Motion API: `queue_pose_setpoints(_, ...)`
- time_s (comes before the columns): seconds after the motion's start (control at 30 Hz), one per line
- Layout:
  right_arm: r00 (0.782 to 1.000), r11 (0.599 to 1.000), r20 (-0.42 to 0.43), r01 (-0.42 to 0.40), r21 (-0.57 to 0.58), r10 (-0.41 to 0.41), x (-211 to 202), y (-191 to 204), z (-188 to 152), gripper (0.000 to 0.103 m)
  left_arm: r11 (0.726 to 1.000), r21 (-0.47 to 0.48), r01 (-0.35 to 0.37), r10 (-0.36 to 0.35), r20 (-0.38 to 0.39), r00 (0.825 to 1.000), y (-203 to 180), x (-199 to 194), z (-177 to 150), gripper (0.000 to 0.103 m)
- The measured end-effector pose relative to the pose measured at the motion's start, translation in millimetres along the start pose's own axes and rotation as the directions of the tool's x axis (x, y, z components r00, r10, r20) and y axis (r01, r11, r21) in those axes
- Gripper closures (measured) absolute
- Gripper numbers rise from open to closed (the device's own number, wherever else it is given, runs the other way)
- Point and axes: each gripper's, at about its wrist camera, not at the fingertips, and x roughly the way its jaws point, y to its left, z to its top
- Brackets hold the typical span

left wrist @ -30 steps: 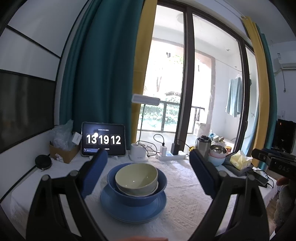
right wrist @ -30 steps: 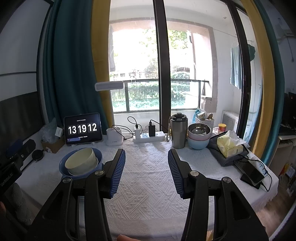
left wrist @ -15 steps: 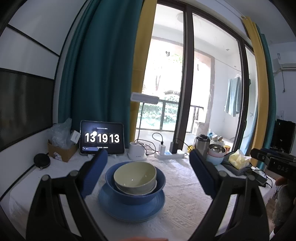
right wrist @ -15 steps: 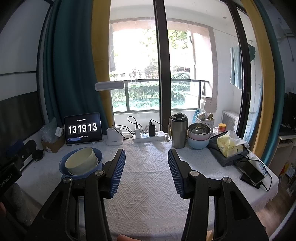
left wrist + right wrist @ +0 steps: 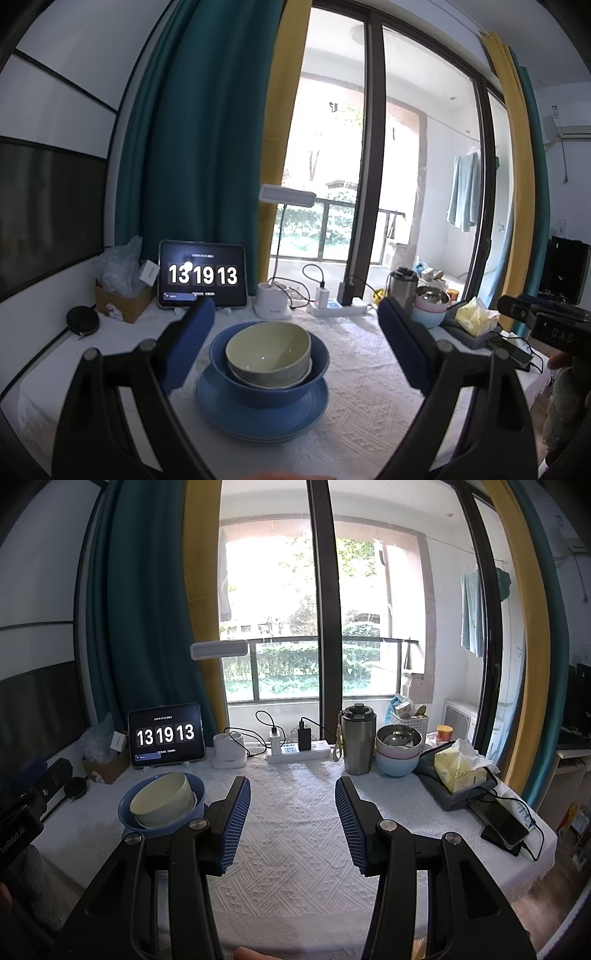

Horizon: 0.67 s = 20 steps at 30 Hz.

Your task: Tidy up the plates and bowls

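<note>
Left tool (image 5: 295, 339) hangs wide open, its two blue pads spread to either side of the crockery stack and touching none of it; that spread looks chosen so the wide blue bowl could pass between them. Right tool (image 5: 291, 823) is open too, holding nothing, over bare cloth near the middle of the worktop (image 5: 295, 849), well apart from the stack.

At the left end of the worktop the stack is already nested by size: a blue plate (image 5: 258, 417) at the bottom, a blue bowl (image 5: 269, 380) on it, a white bowl (image 5: 295, 376) showing only as a rim inside that, and a cream bowl (image 5: 267, 347) on top. The cream bowl sits tilted, its mouth leaning toward the tablet (image 5: 202, 275) at the back, probably because it rests on the rim below rather than seating fully.

Across the worktop, beside the steel flask (image 5: 357, 738), three more bowls stand nested: a light blue one (image 5: 397, 764), a pink one (image 5: 384, 752) and a steel one (image 5: 399, 736). They may be clutter or may belong to the task; I cannot tell.

My judgement is that the sorting is largely done or about to be undone. The tilted bowl is the weak point: a nudge to its raised edge could slide it or rattle the stack.
</note>
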Motion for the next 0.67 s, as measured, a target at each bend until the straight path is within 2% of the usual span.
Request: queue_pose_setpoints(0.67, 1.000, 1.000, -0.002, 0.000, 0.000, 0.000, -0.4, 1.1, -0.9, 0.052, 1.000, 0.004, 0.009, -0.009, 0.005, 1.000, 0.6, -1.7, 1.4, 0.012)
